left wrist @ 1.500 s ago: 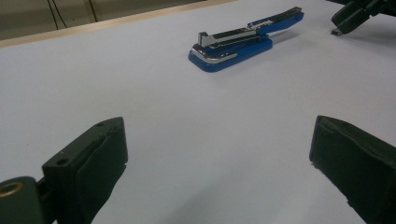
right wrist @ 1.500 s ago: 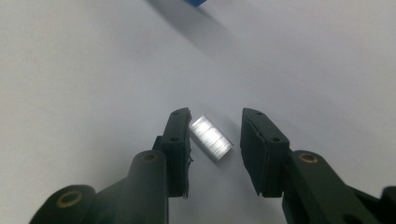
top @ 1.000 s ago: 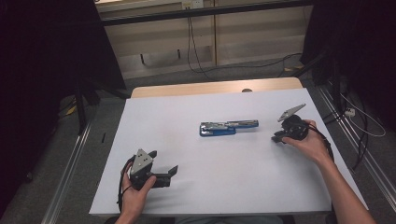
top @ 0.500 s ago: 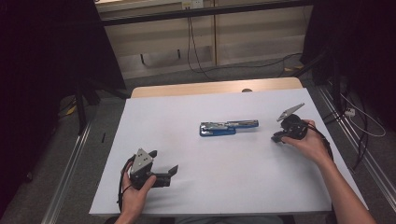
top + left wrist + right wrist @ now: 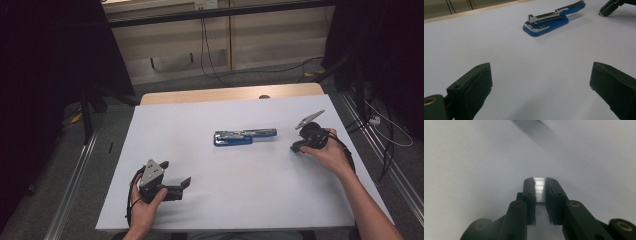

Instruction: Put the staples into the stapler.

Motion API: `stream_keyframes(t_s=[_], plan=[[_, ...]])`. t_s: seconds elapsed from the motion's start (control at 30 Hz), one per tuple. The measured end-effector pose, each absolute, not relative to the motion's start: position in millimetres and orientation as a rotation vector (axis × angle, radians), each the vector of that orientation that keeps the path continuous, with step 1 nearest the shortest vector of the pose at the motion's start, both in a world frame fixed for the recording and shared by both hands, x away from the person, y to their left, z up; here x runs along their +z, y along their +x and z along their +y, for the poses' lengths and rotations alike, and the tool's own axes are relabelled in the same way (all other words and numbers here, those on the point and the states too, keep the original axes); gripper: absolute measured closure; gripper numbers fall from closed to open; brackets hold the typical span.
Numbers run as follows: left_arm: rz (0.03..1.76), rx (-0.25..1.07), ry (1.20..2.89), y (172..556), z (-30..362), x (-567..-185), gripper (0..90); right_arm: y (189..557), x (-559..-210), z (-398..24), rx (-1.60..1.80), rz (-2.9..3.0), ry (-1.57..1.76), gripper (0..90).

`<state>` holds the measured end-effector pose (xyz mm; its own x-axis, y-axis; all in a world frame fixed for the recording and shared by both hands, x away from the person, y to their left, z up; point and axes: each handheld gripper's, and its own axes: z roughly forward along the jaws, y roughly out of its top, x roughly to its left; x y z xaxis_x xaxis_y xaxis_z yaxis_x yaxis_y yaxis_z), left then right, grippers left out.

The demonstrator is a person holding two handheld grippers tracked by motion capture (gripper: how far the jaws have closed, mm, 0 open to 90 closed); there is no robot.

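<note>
Right gripper (image 5: 540, 188) at the table's right, jaws just closed down and clamped on a silvery strip of staples (image 5: 539, 190). Left gripper (image 5: 540, 82) at near left, jaws wide apart, nothing between. Between both, toward the far side: blue stapler (image 5: 242, 136) lying opened out on the white table (image 5: 240, 195).

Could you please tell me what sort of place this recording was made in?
Probably a lab or workshop recording station: a white-topped table bearing an opened blue and silver stapler, loose black cables along the wall, dark curtains at both sides.
</note>
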<state>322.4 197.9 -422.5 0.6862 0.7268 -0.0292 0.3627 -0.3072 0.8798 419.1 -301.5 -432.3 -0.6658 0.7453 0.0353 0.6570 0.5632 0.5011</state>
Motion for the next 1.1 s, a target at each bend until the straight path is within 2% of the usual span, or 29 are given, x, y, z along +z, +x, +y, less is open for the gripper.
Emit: stream_keyframes(t_s=[1.1], plan=[[0.861,0.465,1.905,323.6,201.9,-421.6,4.6,417.3,-429.1,-297.9,0.845,2.574,1.183,79.4]])
